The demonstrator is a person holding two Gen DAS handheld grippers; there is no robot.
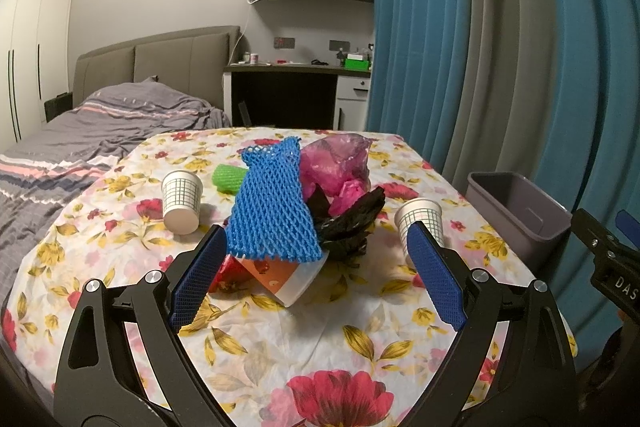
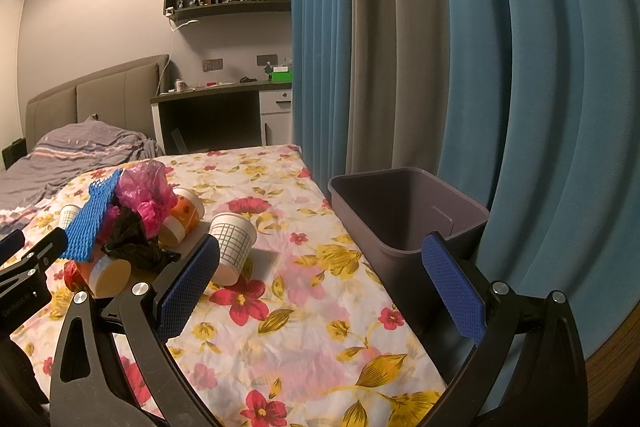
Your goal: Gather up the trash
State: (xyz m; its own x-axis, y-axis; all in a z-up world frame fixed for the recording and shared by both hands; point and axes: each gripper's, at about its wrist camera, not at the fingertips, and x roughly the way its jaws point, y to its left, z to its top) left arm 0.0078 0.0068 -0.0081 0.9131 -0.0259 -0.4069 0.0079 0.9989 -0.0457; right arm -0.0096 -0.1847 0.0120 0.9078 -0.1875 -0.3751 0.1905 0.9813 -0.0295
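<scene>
A trash pile lies on the floral tablecloth [image 1: 280, 347]: a blue foam net [image 1: 272, 203] over an orange paper cup [image 1: 288, 275], a black bag [image 1: 352, 223], a pink bag [image 1: 336, 159] and a green net [image 1: 228, 179]. White grid cups lie at the left [image 1: 182, 199] and right [image 1: 420, 219]. My left gripper [image 1: 316, 239] is open and empty, just short of the pile. My right gripper [image 2: 324, 247] is open and empty, between the right grid cup [image 2: 232, 243] and the grey bin [image 2: 404, 215].
The grey bin [image 1: 520, 215] stands at the table's right edge against blue and grey curtains [image 1: 500, 47]. A bed [image 1: 80, 147] lies to the left, and a desk [image 1: 288, 95] stands behind the table. The right gripper's body shows in the left wrist view [image 1: 608, 259].
</scene>
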